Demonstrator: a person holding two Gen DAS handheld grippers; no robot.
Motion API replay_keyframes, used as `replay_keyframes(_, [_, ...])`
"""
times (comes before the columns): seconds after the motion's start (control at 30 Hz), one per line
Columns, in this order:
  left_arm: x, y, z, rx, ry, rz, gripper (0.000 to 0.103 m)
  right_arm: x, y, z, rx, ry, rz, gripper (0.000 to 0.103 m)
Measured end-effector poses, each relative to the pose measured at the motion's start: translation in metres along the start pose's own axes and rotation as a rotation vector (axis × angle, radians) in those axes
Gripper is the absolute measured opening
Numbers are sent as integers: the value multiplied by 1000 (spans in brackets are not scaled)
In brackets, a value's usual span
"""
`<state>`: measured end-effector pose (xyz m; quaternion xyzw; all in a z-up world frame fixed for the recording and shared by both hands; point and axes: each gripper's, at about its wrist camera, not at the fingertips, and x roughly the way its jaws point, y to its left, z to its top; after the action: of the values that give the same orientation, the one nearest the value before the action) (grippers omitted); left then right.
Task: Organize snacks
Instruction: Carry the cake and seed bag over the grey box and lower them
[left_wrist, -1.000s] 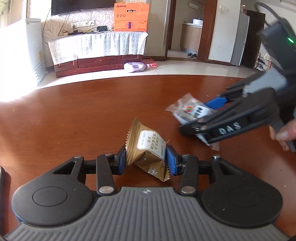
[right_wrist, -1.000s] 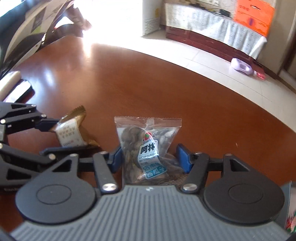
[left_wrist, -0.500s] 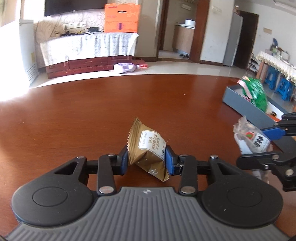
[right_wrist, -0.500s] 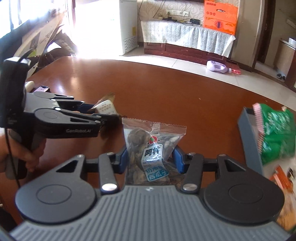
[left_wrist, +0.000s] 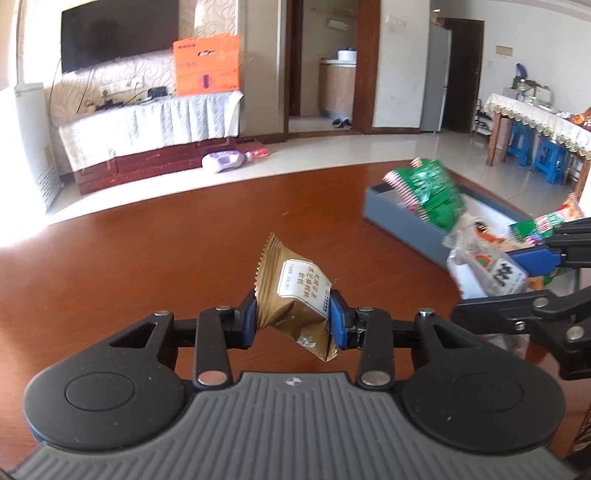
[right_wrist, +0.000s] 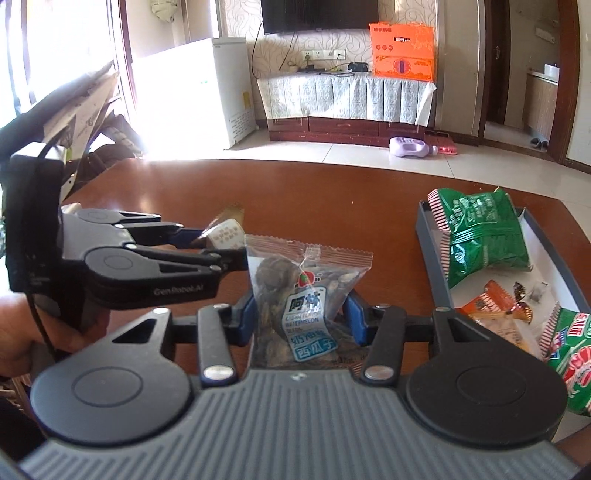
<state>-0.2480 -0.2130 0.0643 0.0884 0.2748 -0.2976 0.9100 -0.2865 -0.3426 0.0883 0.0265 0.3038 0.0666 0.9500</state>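
Observation:
My left gripper (left_wrist: 291, 319) is shut on a gold snack packet (left_wrist: 291, 291) with a white label, held above the brown table (left_wrist: 147, 258). My right gripper (right_wrist: 301, 319) is shut on a clear packet of watermelon seeds (right_wrist: 303, 291) with a blue label. In the left wrist view the right gripper (left_wrist: 517, 275) and its seed packet (left_wrist: 484, 266) hang at the right, over the near end of the grey box (left_wrist: 402, 221). In the right wrist view the left gripper (right_wrist: 207, 240) with the gold packet (right_wrist: 225, 230) is just left of the seeds.
The grey box (right_wrist: 432, 258) on the table's right side holds green bags (right_wrist: 480, 236), an orange packet (right_wrist: 487, 302) and small sweets. A hand (right_wrist: 22, 332) grips the left tool. Beyond the table lie a tiled floor, a cloth-covered TV cabinet and a purple bottle (left_wrist: 225, 160).
Both grippers rose off the table with their packets and swung right toward the grey box, which has come into view. The right gripper's packet now hangs by the box's near end.

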Motion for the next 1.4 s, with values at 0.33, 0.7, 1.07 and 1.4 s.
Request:
replay_keyframes(0.33, [-12,-27,10,14,-22,-8,44,-32,-15,8,11,-72,8,52])
replay_keyframes(0.7, [-15,-47,20,39,-48,-37,44,-53,-29,5,32,-111,-8,52])
replay_keyframes(1.07, [-10,-72,29,55,-68,-82,44,-69,-47,2,60,-146,-27,52])
replay_keyframes(1.4, [-6,-87,36,47,-84,-112,44,-83,-53,-6,71,-164,-50,52])
